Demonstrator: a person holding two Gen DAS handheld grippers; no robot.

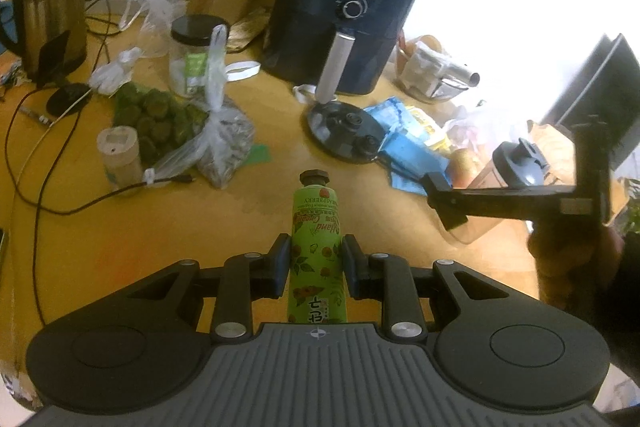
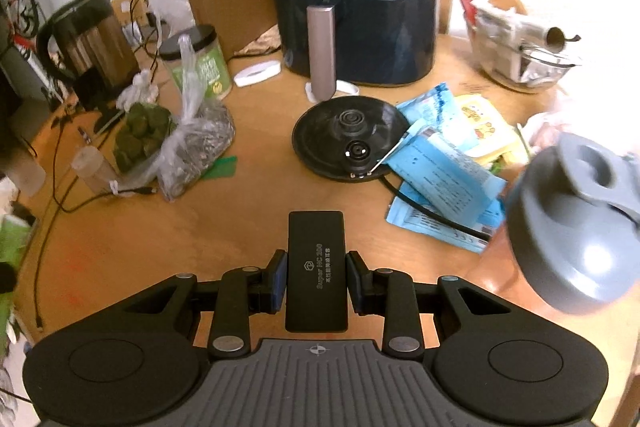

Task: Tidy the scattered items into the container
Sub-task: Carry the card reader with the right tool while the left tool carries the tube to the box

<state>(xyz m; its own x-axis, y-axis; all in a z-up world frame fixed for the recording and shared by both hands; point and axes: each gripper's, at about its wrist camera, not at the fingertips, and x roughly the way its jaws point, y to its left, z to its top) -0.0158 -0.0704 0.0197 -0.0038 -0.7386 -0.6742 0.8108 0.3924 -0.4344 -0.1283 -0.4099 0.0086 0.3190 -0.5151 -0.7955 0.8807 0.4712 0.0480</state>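
Two grippers, each loaded, above a cluttered wooden table (image 1: pixel 100 227).

Left wrist view: left gripper (image 1: pixel 316 259) has its jaws closed on a green hand-cream tube (image 1: pixel 316 239), black cap toward 12 o'clock; right gripper (image 1: pixel 444 203) sits at 3 o'clock. Right wrist view: its jaws clamp a flat black rectangular case (image 2: pixel 316 271); a grey-lidded amber bottle (image 2: pixel 576 227) stands at 3 o'clock. No container is clearly identifiable; keep both grips firm and level until one is.

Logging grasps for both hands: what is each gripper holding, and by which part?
Left gripper: green hand cream tube, pinched across its middle. Right gripper: black box, clamped on its long sides at mid-length.
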